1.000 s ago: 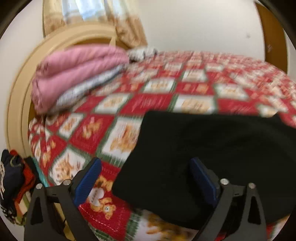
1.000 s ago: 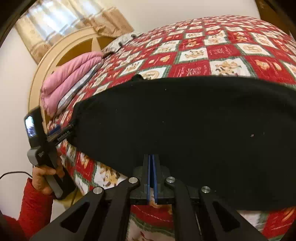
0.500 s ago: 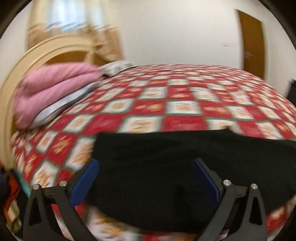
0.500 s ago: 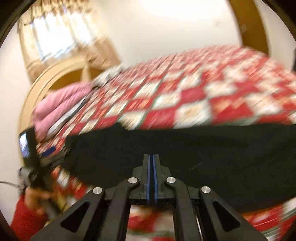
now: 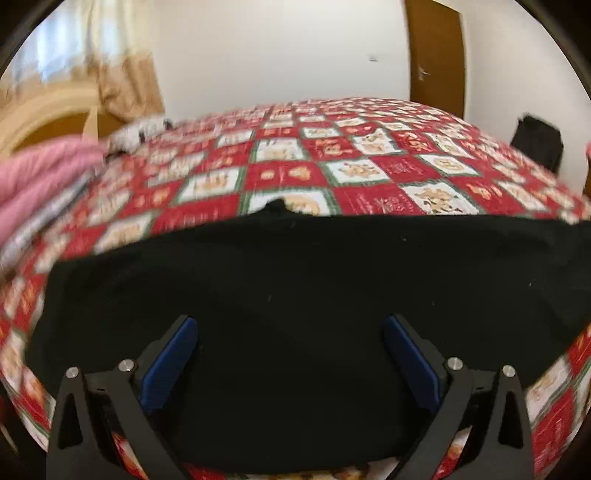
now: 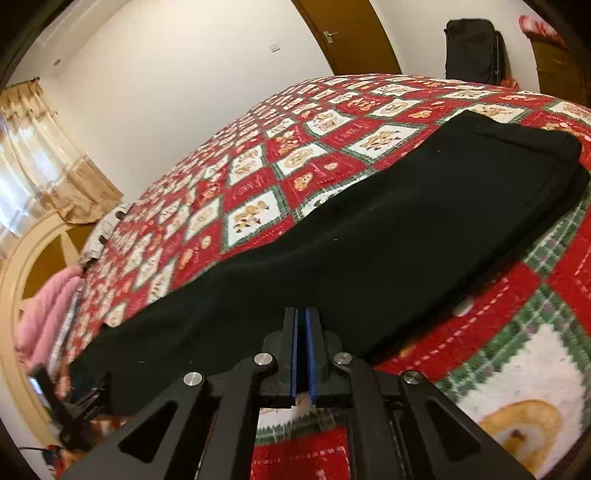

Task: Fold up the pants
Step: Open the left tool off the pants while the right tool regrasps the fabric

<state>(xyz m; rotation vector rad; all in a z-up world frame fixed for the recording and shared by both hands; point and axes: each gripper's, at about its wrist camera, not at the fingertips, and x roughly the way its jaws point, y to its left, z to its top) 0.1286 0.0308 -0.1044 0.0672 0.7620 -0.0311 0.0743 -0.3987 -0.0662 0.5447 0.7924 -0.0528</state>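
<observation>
Black pants (image 5: 295, 277) lie flat in a long folded strip near the front edge of the bed. My left gripper (image 5: 290, 321) hovers over the pants' left part, open wide, its blue pads (image 5: 170, 358) apart with nothing pinched between them. In the right wrist view the pants (image 6: 388, 229) stretch from lower left to a squared end at the upper right. My right gripper (image 6: 303, 312) sits at their near edge around the middle, shut, with no cloth visible between its pads.
A red, white and green patchwork bedspread (image 5: 288, 173) covers the bed. Folded pink bedding (image 6: 48, 310) lies by the cream headboard (image 6: 14, 280) at the left. A brown door (image 6: 351, 33) and a black bag (image 6: 471, 51) stand beyond the far side.
Both views have swung to the right along the pants. The right gripper has travelled toward the pants' right end and rolled, staying shut. The left gripper stays open over the cloth.
</observation>
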